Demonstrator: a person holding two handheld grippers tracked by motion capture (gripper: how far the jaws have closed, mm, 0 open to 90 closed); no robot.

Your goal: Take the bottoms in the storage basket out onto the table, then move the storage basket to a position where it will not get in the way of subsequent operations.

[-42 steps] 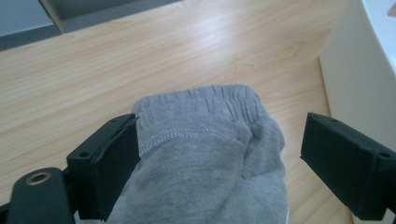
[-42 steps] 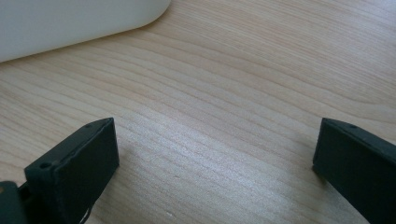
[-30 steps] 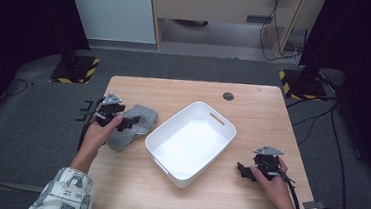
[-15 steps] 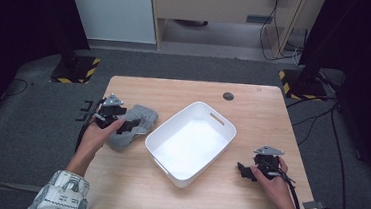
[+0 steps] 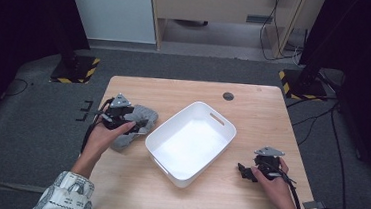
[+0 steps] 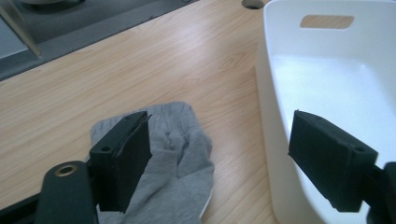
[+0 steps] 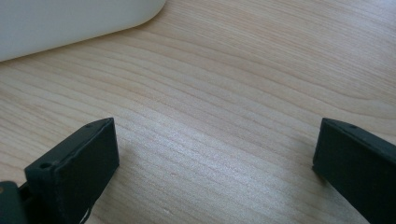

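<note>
Cloth [image 5: 134, 125], grey and crumpled, lies on the surface [image 5: 253, 110] left of the white bin [image 5: 190, 140], with the left gripper [image 6: 219, 154] over it, fingers [image 6: 123, 158] apart and just closing in, nothing pinched yet. By my reading the grasp is in hand; next, close on a fold and lift over the bin's near wall. Right gripper [image 5: 244, 171] rests at the near right, fingers apart, empty.

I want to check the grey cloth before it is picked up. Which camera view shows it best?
The left gripper view: the grey cloth lies close, folds clear, beside the white bin. The high view shows it small, partly under the left gripper. The right gripper view shows bare table.
</note>
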